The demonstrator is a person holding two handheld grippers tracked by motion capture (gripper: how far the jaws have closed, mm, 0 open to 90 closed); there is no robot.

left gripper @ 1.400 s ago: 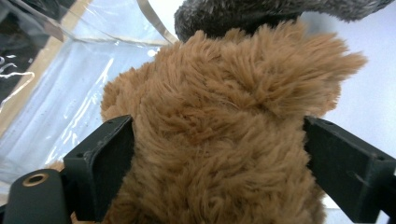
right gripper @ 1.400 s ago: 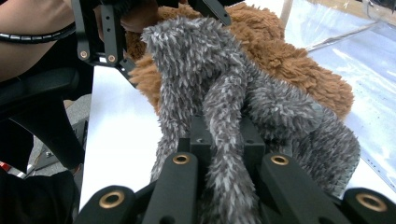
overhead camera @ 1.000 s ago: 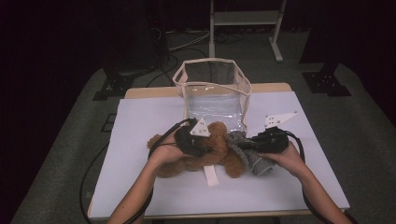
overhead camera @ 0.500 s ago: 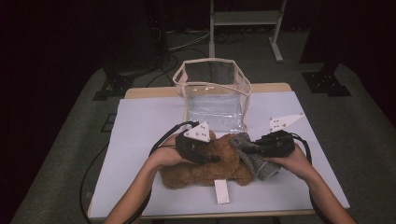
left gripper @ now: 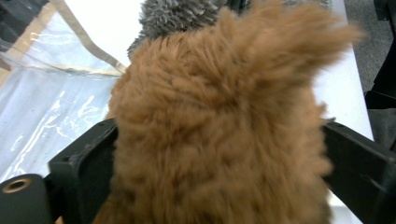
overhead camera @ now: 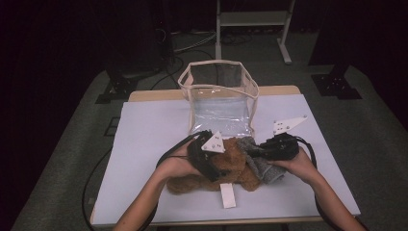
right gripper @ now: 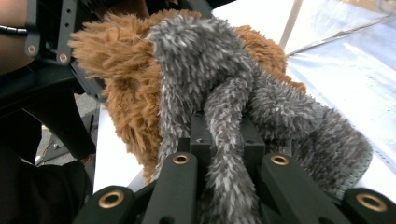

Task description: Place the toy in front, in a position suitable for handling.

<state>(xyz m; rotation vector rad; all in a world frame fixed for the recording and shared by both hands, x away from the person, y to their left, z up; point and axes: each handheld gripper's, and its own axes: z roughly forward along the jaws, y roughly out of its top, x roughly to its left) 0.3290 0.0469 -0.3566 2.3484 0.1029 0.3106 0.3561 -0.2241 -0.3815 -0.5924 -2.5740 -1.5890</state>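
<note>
- High view shows a white rectangular table top (overhead camera: 144, 144) with a pale wooden edge at its far side, and everything below sits on it
- clear plastic bag with cream-coloured trim (overhead camera: 219, 98) stands upright and open at the far middle of the table, just beyond the toys
- brown fluffy plush toy (overhead camera: 226, 166) lies on the table in front of the bag, between the two hands, with a white fabric label (overhead camera: 227, 195) sticking out toward the near edge
- grey shaggy plush toy (overhead camera: 260, 159) lies pressed against the right side of the brown one
- left gripper (overhead camera: 207, 154), black with a grey three-cornered plate on top, sits over the brown toy; its jaws have just been opening and stand wide on either side of the brown fur, which bulges between them in the left gripper view; whether the pads press on the fur I cannot tell
- right gripper (overhead camera: 276, 149) rests at the grey toy; in the right gripper view its jaws are nearly closed, pinching a strand-like limb of the grey fur (right gripper: 224, 154) between them
</note>
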